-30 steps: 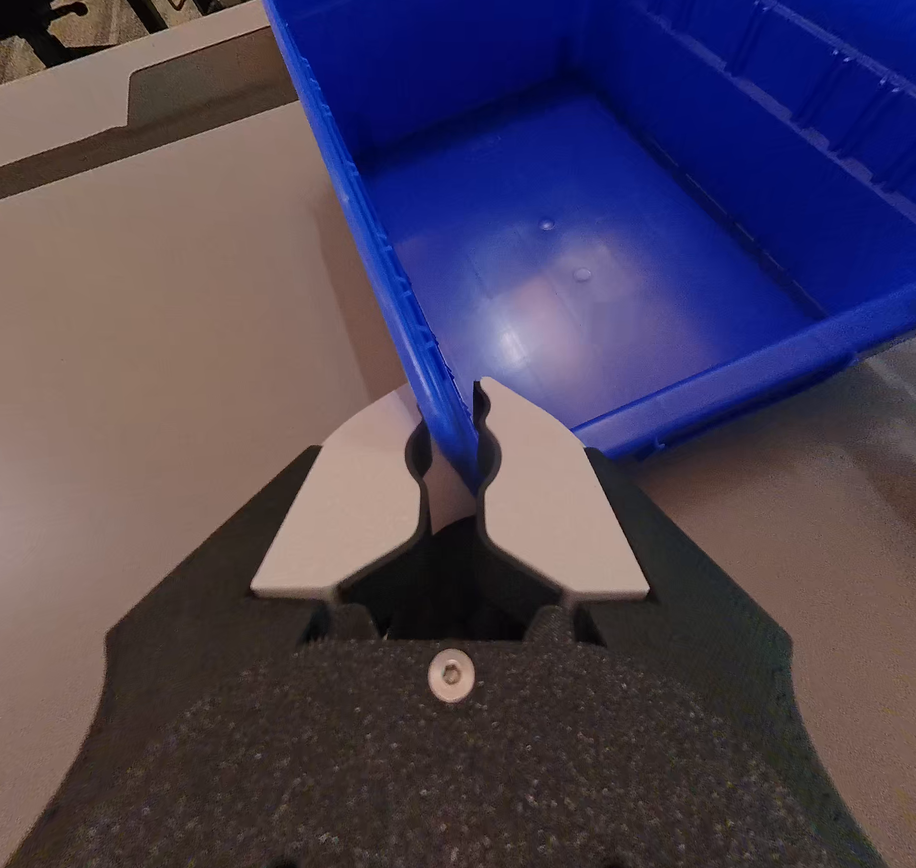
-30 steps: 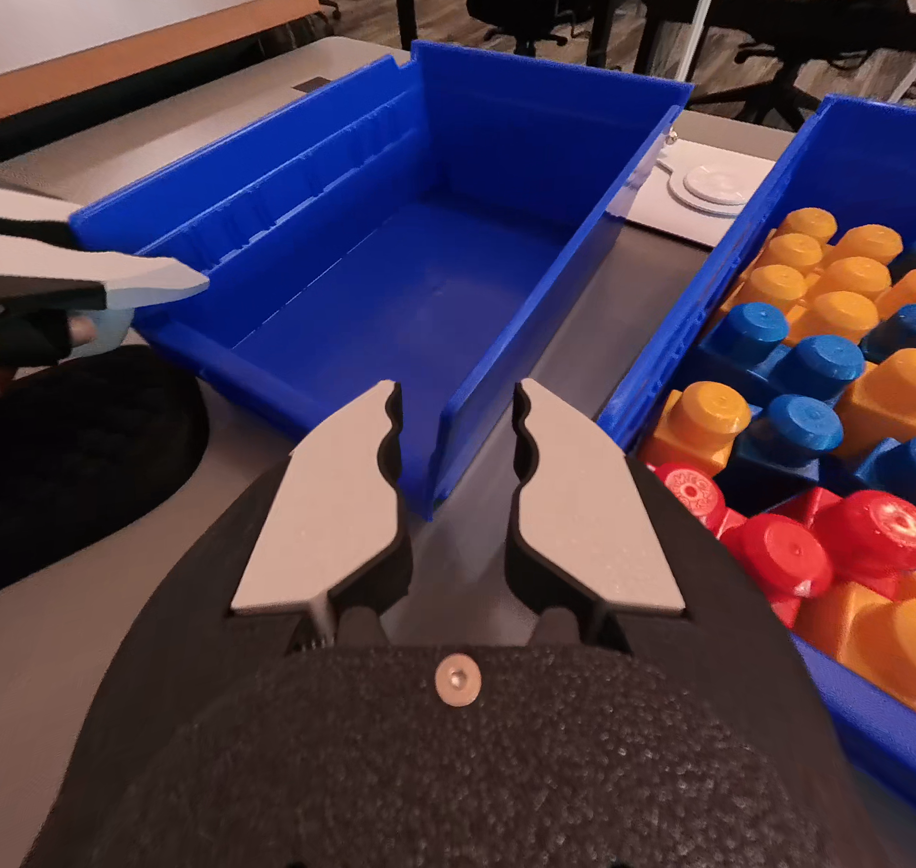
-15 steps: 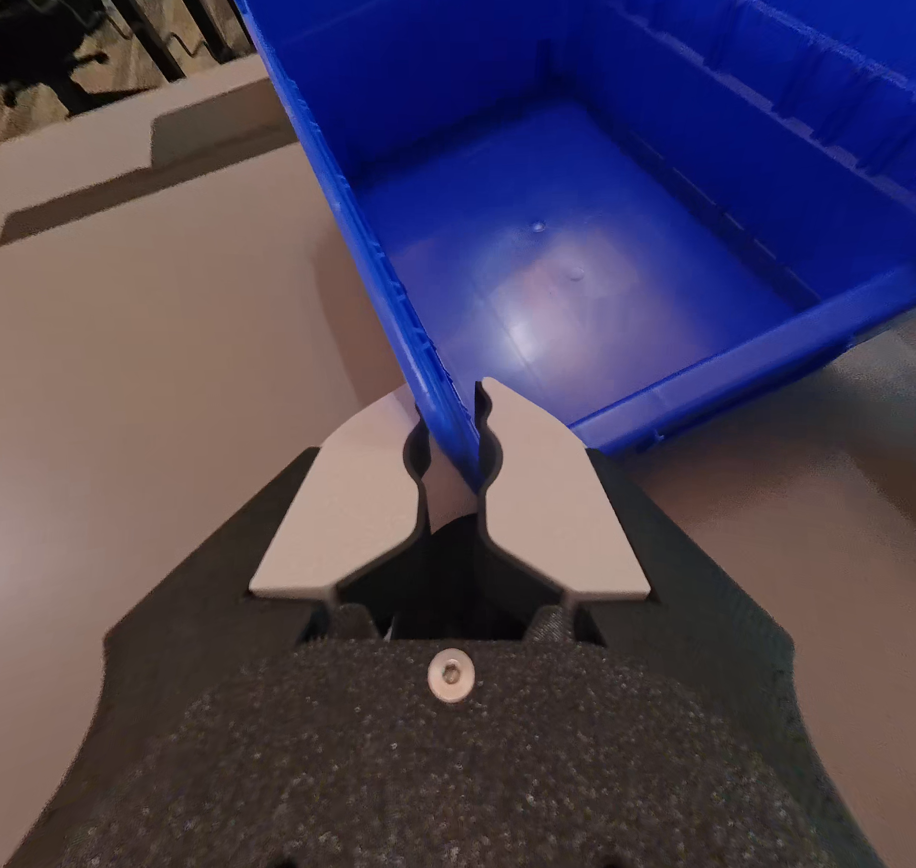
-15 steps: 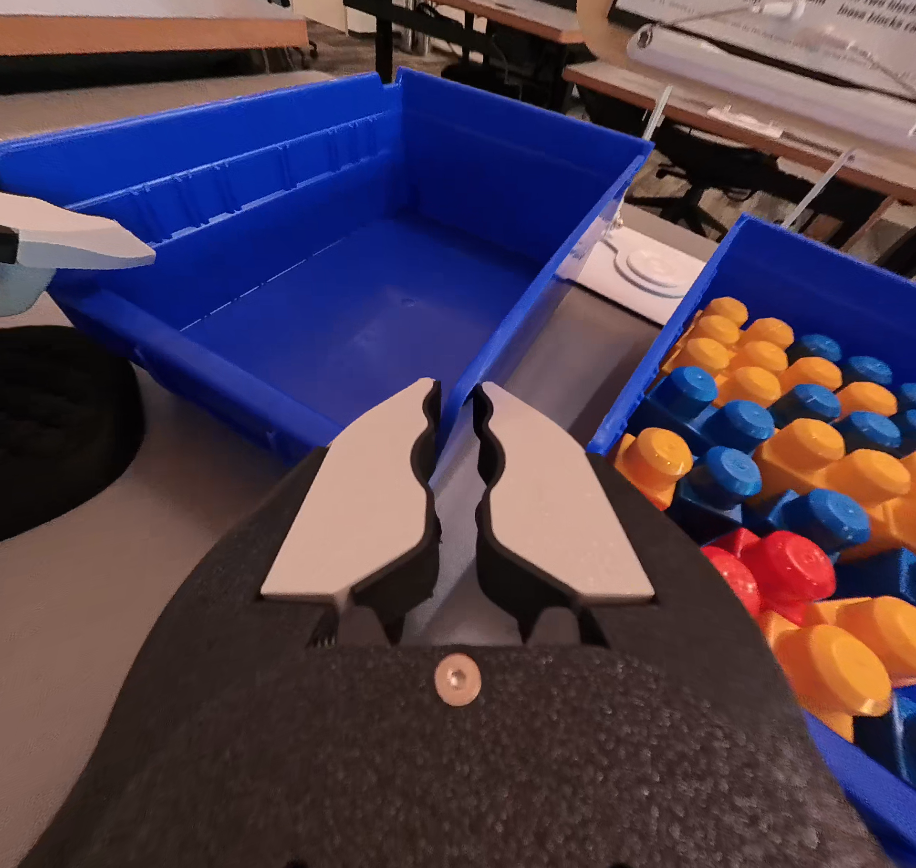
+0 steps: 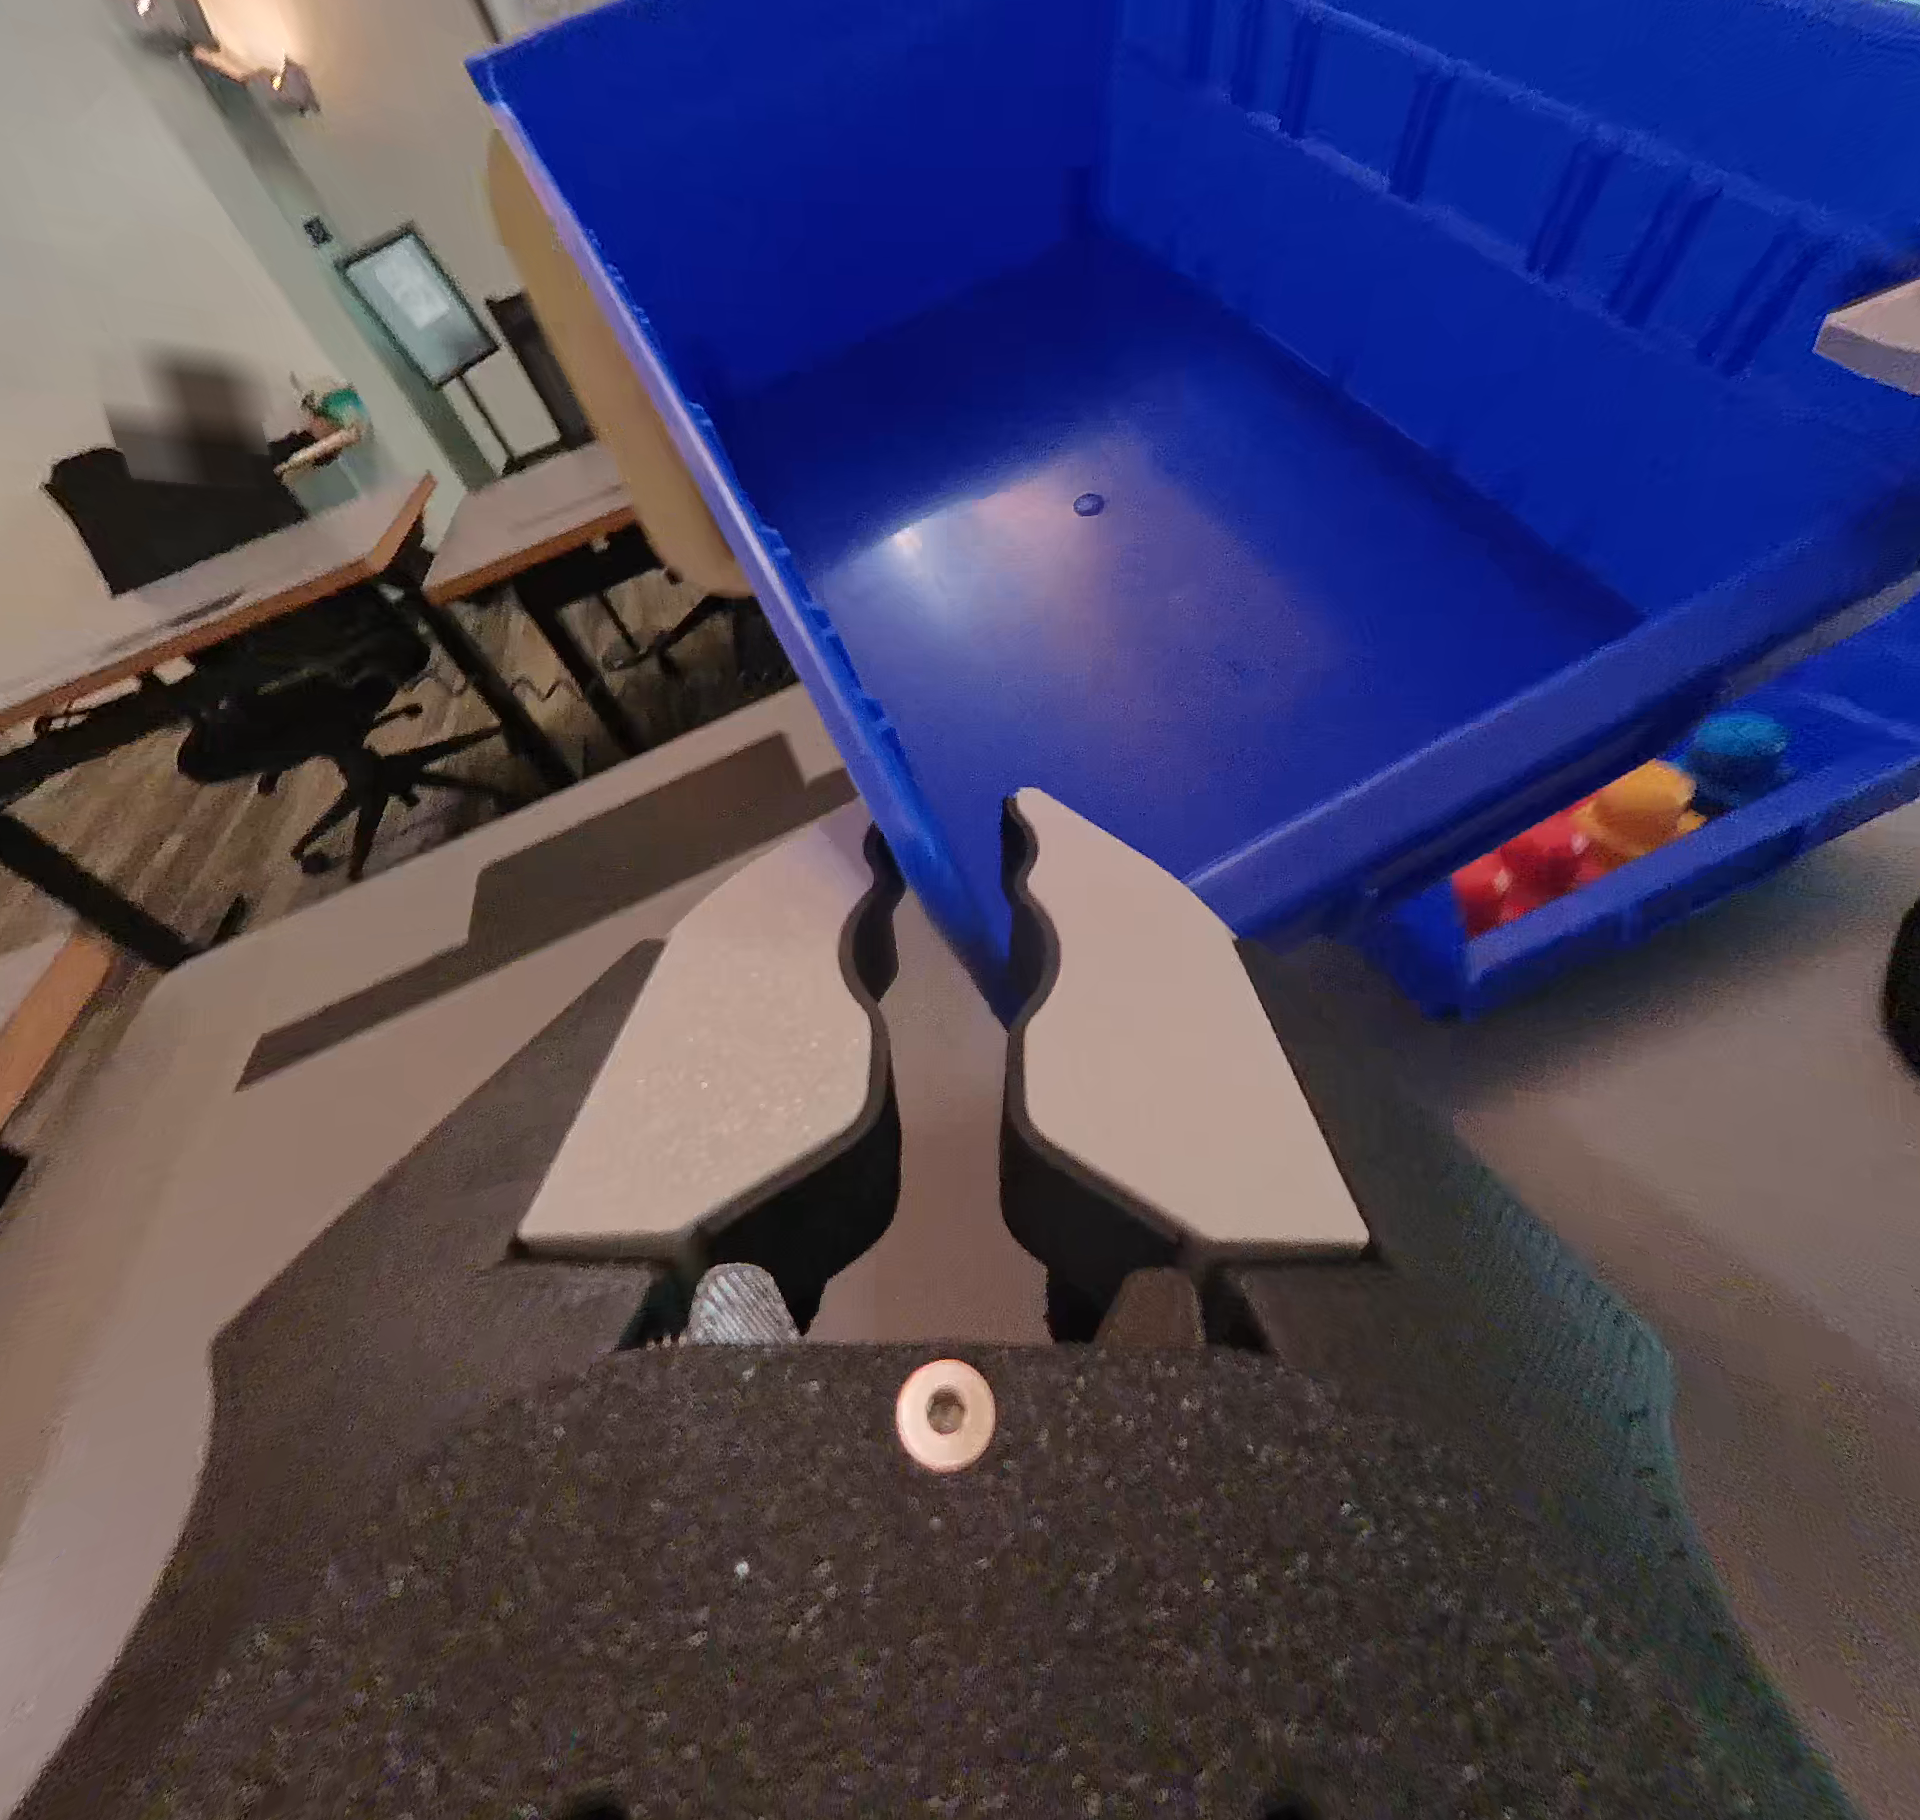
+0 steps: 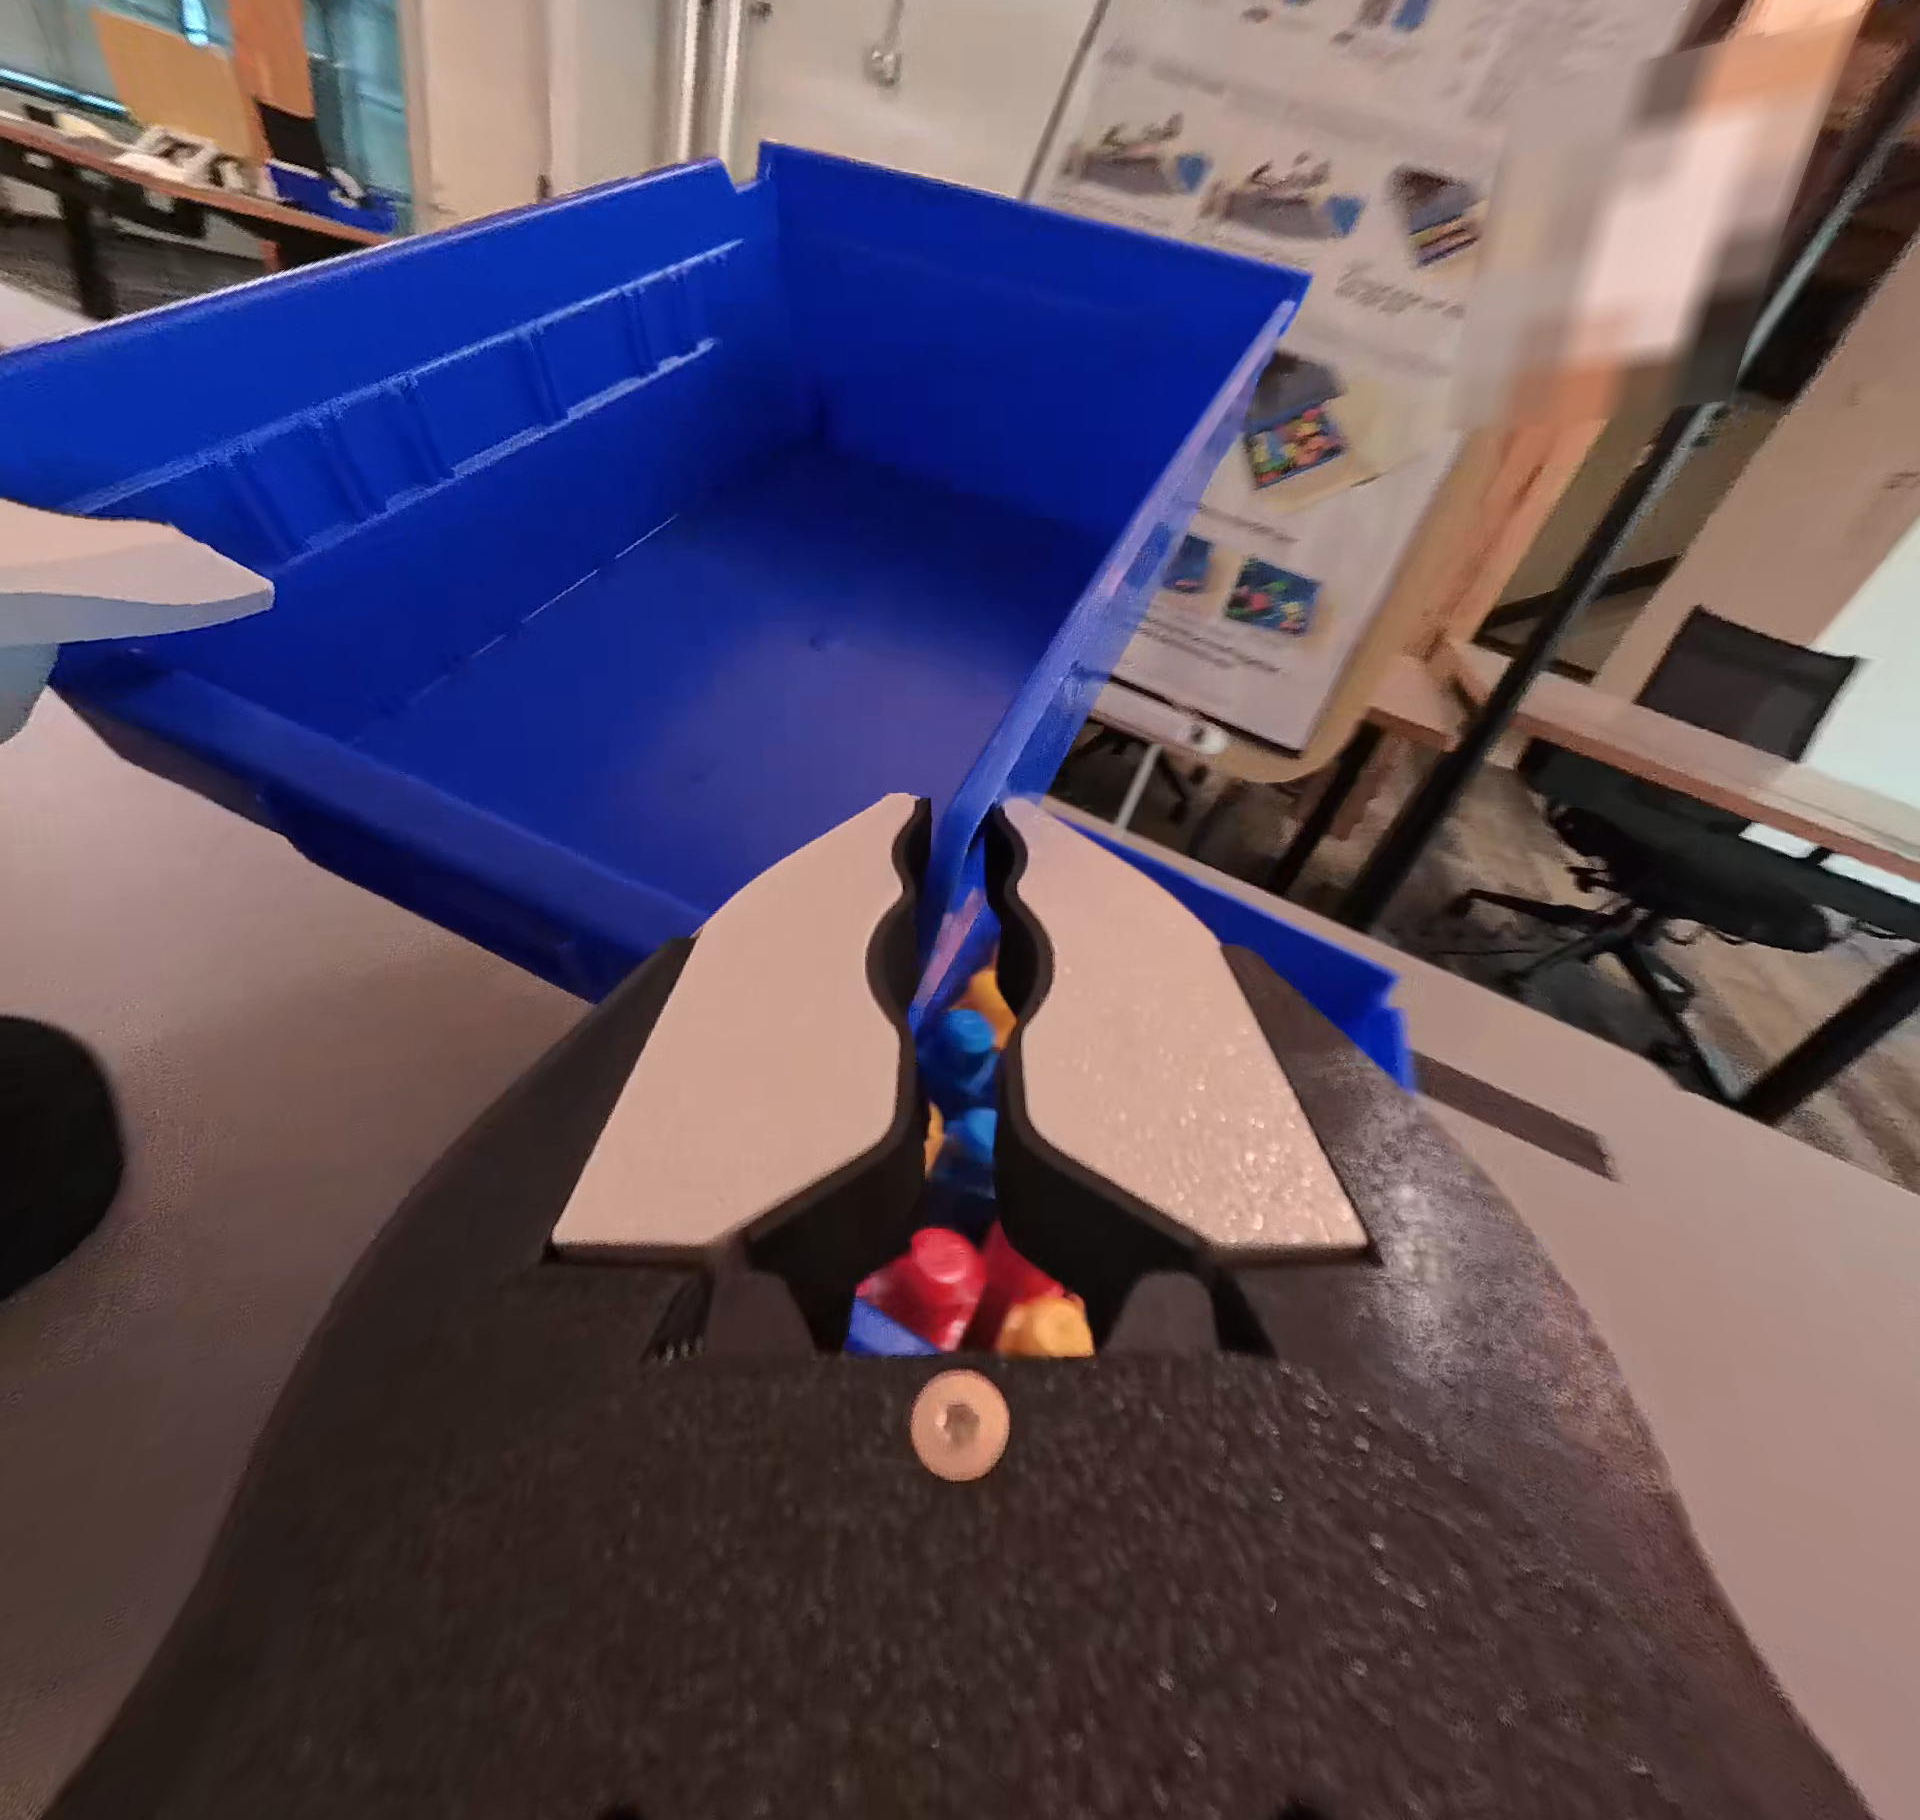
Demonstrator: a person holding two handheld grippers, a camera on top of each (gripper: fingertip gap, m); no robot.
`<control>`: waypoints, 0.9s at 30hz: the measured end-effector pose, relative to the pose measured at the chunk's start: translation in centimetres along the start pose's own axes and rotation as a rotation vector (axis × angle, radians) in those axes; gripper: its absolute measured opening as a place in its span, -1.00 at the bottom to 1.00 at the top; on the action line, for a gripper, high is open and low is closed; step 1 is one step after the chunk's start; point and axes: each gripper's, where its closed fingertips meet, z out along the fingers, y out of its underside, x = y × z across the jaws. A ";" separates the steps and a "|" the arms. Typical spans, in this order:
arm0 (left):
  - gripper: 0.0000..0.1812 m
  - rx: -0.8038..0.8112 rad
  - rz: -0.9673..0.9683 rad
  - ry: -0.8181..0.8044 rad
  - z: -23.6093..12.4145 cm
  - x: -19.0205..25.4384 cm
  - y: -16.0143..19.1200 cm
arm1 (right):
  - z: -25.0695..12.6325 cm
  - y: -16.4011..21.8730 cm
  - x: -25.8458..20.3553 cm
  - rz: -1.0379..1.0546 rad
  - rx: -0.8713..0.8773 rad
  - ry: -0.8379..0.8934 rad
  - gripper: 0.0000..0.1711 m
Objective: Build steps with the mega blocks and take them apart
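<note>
An empty blue bin [image 5: 1143,627] hangs tilted above the grey table, held by both grippers. My left gripper [image 5: 945,835] is shut on the near end of its left wall. My right gripper [image 6: 956,825] is shut on the near end of its right wall; the empty bin [image 6: 727,648] fills that view. A second blue bin [image 5: 1662,897] lies below, holding red, orange and blue mega blocks [image 5: 1621,814]. In the right wrist view its rim [image 6: 1299,949] and blocks [image 6: 966,1053] show between and beside my fingers. The left gripper's finger [image 6: 125,575] shows at the left edge.
The grey table [image 5: 1610,1199] has a dark recessed slot [image 5: 520,939] at its far left. A black rounded object [image 6: 42,1147] lies on the table between the grippers. Desks and office chairs [image 5: 291,710] stand beyond, and an illustrated poster board [image 6: 1299,316] behind. Some 20 cm of space lies between my two pairs of fingers.
My right gripper closed on the bin's right wall. Both grippers then raised the empty bin off the table and carried it over the bin of blocks.
</note>
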 end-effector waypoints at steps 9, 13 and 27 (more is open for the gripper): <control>-0.82 0.105 0.063 0.205 7.5 10.3 -9.6 | -6.1 -1.5 13.6 -0.003 -0.007 0.301 -0.90; -0.81 0.092 0.047 0.336 11.2 16.8 -11.0 | -9.0 0.0 19.5 -0.012 -0.063 0.408 -0.91; -0.76 -0.142 0.130 0.538 20.2 33.2 -6.4 | -13.5 13.6 32.0 0.108 -0.261 0.492 -0.94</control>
